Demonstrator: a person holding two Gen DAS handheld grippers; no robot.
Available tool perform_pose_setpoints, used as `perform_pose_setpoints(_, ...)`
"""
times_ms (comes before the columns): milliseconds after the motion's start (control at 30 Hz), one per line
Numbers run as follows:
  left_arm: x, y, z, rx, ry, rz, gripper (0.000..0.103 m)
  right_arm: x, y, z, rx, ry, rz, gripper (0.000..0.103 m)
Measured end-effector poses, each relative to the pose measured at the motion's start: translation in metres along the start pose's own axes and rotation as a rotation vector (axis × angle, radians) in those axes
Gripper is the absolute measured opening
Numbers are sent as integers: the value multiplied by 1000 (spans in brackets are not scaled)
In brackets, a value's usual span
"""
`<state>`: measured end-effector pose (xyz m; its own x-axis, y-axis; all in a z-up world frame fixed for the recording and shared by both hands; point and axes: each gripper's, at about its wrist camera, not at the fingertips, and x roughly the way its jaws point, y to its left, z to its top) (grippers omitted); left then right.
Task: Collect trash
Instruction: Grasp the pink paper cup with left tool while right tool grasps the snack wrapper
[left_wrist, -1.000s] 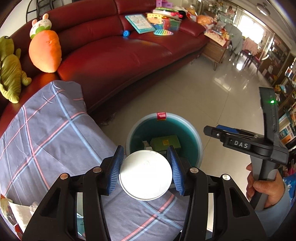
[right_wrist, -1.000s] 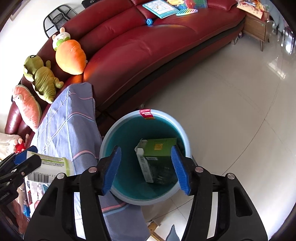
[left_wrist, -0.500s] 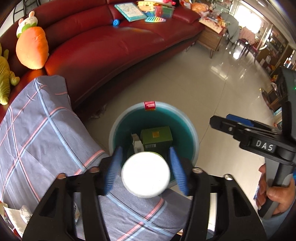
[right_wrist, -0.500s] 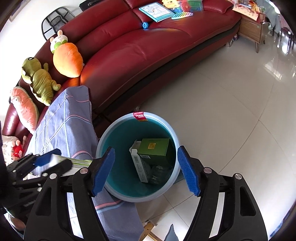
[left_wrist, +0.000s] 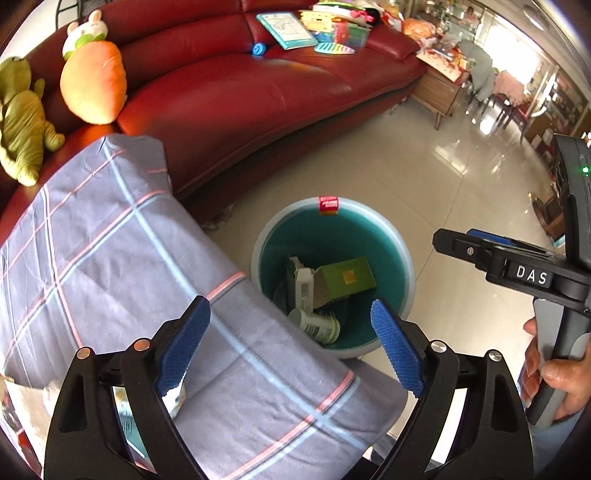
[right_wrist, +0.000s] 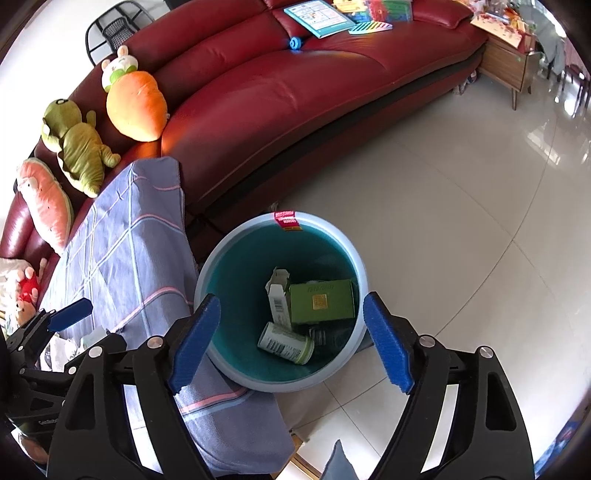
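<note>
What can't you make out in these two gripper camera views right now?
- Dark items at the bin bottom, right wrist view: shadowed under the green box.
- Can label, left wrist view: too small.
- Clutter on the checked cloth, left wrist view: cut off by the edge.

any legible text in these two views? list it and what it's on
"DAS": white letters on the black body of the right gripper, in the left wrist view.
Red tag on the light blue round trash bin's rim: print too small to read.
Green cardboard box, white carton with barcode, and pale green can in the bin: print blurred, unreadable.
Teal book on the red leather sofa: unreadable.
</note>
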<state>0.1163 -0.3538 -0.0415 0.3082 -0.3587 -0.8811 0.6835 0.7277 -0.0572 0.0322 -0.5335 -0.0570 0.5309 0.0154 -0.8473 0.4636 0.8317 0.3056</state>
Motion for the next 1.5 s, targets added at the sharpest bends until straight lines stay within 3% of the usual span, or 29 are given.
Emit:
perform_pose_setpoints(500, -48, 66, -48, -101, -52, 11, 89, -10, 79, -25, -133, 28, 5, 77)
perform_pose_setpoints(600, -58, 82, -61, -126, -60, 16, 89, -12, 100, -30, -167, 27, 6, 83)
perform_pose_setpoints(833, -80, 124, -101, -139, -69, 56, 90, -13, 142, -47, -231, 49, 17, 83)
perform_pose_setpoints(1000, -85, 147, -132, -49, -36, 82, 90, -10, 165, -64, -260, 77, 32, 83)
perform_pose_setpoints(1300, -83, 150, -187, 263, 34, 76, 90, -5, 184, -93, -266, 131, 20, 83)
perform_pose_setpoints(1500, -66, 149, -199, 343, 61, 70, 90, -2, 192, -106, -255, 150, 4, 83)
